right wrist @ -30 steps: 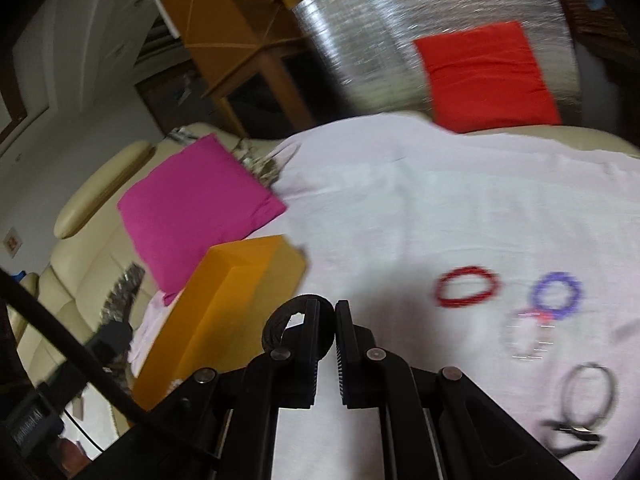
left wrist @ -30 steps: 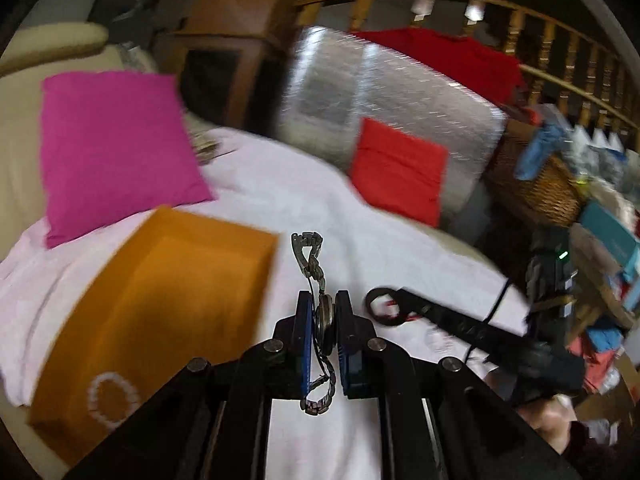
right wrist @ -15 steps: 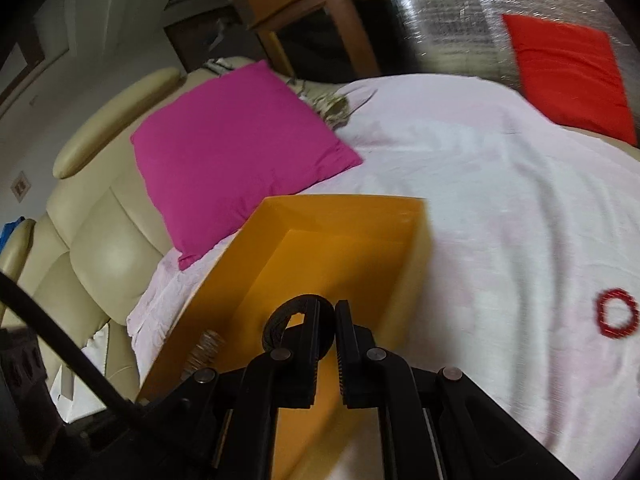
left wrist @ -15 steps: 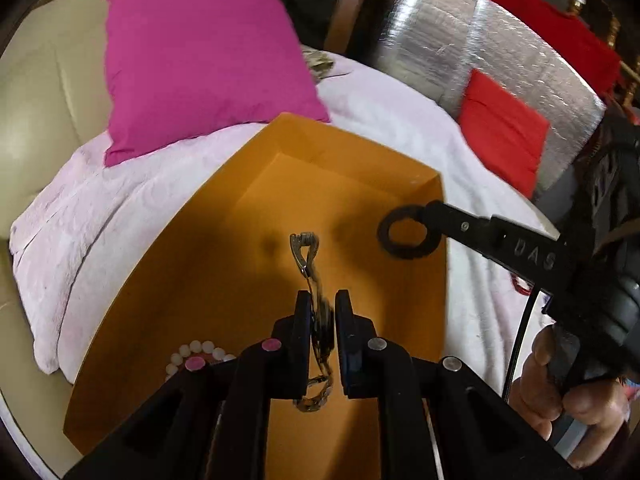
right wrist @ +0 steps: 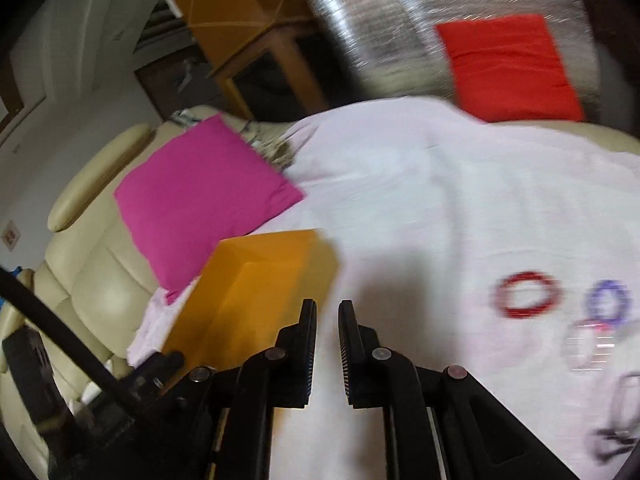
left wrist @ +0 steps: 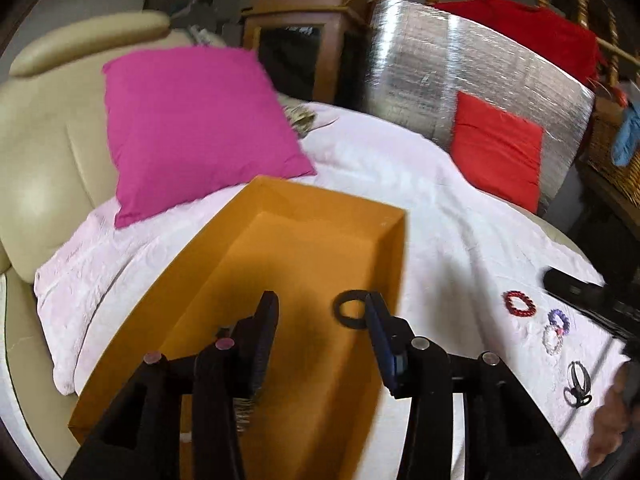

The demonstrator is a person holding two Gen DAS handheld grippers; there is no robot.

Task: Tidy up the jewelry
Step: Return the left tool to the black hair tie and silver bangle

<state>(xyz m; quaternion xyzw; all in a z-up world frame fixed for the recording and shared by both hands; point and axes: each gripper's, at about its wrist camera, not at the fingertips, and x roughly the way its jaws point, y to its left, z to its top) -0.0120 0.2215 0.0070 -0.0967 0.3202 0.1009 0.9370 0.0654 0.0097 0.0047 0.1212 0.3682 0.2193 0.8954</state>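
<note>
My left gripper (left wrist: 320,300) hangs over the open orange box (left wrist: 328,200), its jaws opening with nothing between them. A metal chain (left wrist: 242,410) shows under its left finger, down in the box. A black ring (left wrist: 350,310) shows against the box floor beside the right finger. My right gripper (right wrist: 327,308) is over the white sheet, right of the box (right wrist: 256,280). It has only a narrow gap, with nothing in it. Red (right wrist: 526,294), purple (right wrist: 610,300) and clear (right wrist: 590,346) bracelets lie on the sheet to the right.
A pink pillow (left wrist: 192,128) leans on the cream sofa behind the box. A red cushion (left wrist: 496,144) rests against a silver panel (left wrist: 440,72) at the back. A dark clasp piece (left wrist: 578,384) lies near a hand (left wrist: 612,420). A wicker basket (left wrist: 616,148) stands far right.
The left jaws have opened and the chain has dropped from them into the box. The black ring has left the right gripper, which has swung right, away from the box.
</note>
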